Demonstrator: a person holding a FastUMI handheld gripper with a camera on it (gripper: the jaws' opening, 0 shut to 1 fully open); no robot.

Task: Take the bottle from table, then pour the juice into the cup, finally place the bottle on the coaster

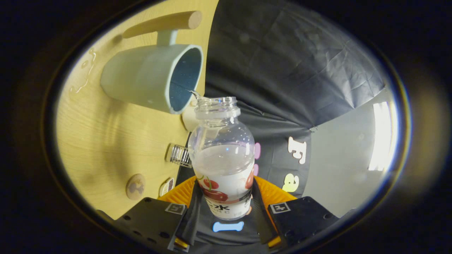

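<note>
Gripper point(226, 211) clamped on bottle point(223, 155), both fingers pressing label section from either side. Bottle open, no cap, partly filled with whitish juice, tipped toward cup point(153, 79). Thin stream leaves bottle mouth, meets cup rim just ahead of fingers. Cup pale outside, dark blue inside, wooden handle point(164, 24), stands on wooden table point(106, 141). Small ribbed clear cap point(179, 155) on table beside bottle. Round coaster point(135, 186) on table near one finger. Liquid streaks point(86, 72) on table beyond cup.
</note>
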